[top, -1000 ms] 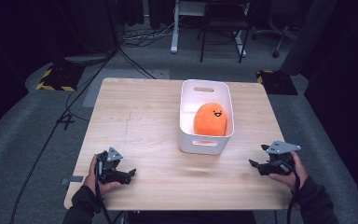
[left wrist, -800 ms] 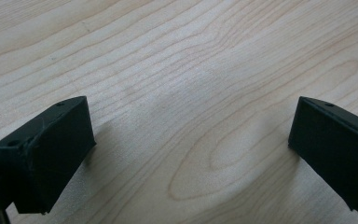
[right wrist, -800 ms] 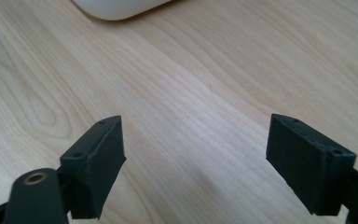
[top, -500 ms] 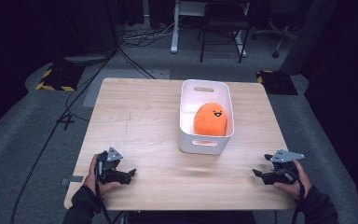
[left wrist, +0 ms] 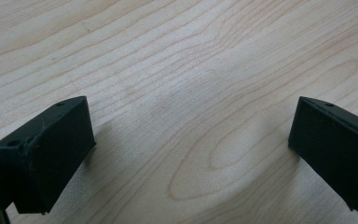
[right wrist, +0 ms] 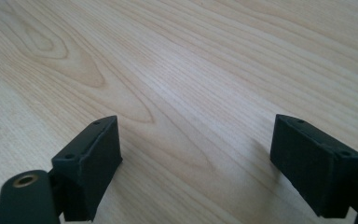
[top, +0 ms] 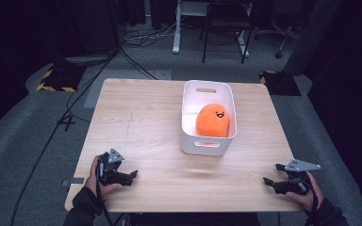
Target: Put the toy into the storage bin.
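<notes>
High view: we see the left gripper (top: 131, 175) resting at the table's (top: 141, 117) near left corner, jaws apart, nothing in them. The right gripper (top: 272, 175) sits at the near right edge; its jaws have just been opening, with nothing between them. The orange plush toy (top: 213, 120) lies in the white bin (top: 187, 113), well apart from both.

Left gripper view: we note spread jaws over bare wood.

Right gripper view: we note wide jaws over bare wood.

right tongs (right wrist: 196, 163) | jaws wide apart (nothing between) | just over bare wooden table (right wrist: 205, 70)
</notes>
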Motion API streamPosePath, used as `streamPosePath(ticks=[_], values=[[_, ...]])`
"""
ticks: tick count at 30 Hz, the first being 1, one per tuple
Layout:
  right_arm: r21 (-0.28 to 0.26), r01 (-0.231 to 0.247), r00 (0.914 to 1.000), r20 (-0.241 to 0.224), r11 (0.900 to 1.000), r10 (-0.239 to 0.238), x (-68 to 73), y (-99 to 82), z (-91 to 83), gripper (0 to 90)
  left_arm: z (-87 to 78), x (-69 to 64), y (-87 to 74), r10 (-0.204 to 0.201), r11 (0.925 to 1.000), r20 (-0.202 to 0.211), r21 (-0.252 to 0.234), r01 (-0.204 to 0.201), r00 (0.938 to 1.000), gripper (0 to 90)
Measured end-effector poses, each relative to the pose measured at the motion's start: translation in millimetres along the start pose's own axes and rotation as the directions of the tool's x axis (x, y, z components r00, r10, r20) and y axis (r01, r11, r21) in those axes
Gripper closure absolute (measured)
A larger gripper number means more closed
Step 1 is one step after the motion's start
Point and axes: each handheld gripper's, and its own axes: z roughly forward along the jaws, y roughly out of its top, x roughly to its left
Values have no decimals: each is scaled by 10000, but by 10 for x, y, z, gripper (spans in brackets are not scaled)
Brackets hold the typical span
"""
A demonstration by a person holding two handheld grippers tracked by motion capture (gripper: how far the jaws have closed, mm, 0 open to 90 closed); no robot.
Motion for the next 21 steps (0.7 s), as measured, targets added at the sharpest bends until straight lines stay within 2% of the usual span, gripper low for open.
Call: streamPosePath(ticks=[2,21], values=[[-229,-79,10000,-19,9997,78,-22,-47,-12,158,0,0,0,-1,10000,2,-1,1,10000,3],[-229,-135,9999,100,9996,137,-33,-62,-22,151,-1,-1,-1,2,10000,-6,3,-2,10000,4]])
